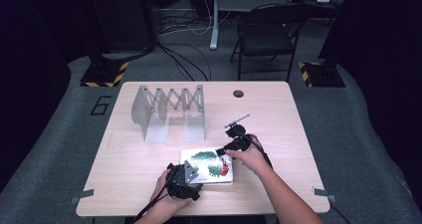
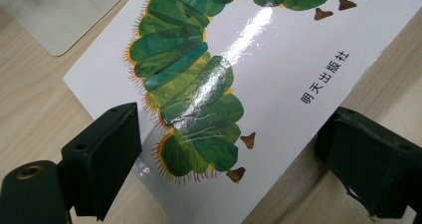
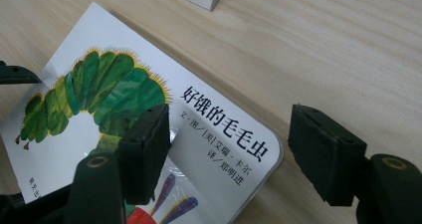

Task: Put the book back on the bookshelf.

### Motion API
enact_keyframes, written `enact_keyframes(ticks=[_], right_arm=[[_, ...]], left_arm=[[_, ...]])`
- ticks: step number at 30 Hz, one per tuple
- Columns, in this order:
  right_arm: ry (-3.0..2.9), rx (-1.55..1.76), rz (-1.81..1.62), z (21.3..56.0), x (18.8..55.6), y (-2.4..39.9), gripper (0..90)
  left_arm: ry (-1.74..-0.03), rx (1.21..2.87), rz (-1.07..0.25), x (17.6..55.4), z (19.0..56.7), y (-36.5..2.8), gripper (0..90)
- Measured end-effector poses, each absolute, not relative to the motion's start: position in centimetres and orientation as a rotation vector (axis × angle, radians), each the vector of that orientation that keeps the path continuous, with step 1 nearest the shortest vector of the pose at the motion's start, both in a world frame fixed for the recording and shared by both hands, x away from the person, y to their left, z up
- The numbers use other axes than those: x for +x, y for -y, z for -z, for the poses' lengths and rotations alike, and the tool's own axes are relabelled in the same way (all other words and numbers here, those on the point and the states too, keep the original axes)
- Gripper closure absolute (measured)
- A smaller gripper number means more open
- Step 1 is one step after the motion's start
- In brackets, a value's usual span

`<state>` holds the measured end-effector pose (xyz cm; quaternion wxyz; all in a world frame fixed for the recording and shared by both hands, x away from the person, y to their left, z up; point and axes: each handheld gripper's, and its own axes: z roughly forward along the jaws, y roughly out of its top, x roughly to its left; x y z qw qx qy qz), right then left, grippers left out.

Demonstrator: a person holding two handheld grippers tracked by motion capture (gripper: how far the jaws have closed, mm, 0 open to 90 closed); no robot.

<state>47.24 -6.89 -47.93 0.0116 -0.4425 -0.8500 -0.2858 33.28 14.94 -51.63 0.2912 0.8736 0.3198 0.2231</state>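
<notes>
Here both grippers, left (image 2: 224,169) & right (image 3: 229,154), are straddling the book (image 1: 209,165) w/ jaws released; book's far end is getting cut off past the left jaws.

A white book (image 1: 211,166) carrying a green caterpillar fringed in yellow, a red patch and black lettering lies near the front edge of a pale wood-grain table (image 1: 278,114). Grey metal bookends (image 1: 166,112) stand toward the back left corner. Both grippers, left (image 2: 234,149) and right (image 3: 234,154), are black.
</notes>
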Motion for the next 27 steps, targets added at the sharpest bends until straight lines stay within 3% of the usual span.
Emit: enact_keyframes(ticks=[27], right_arm=[[2.582,-1.326,0.898,48.78,47.80,6.69,28.1]], left_arm=[[-0.849,2.320,-0.602,33.39,51.70,-15.01,10.9]])
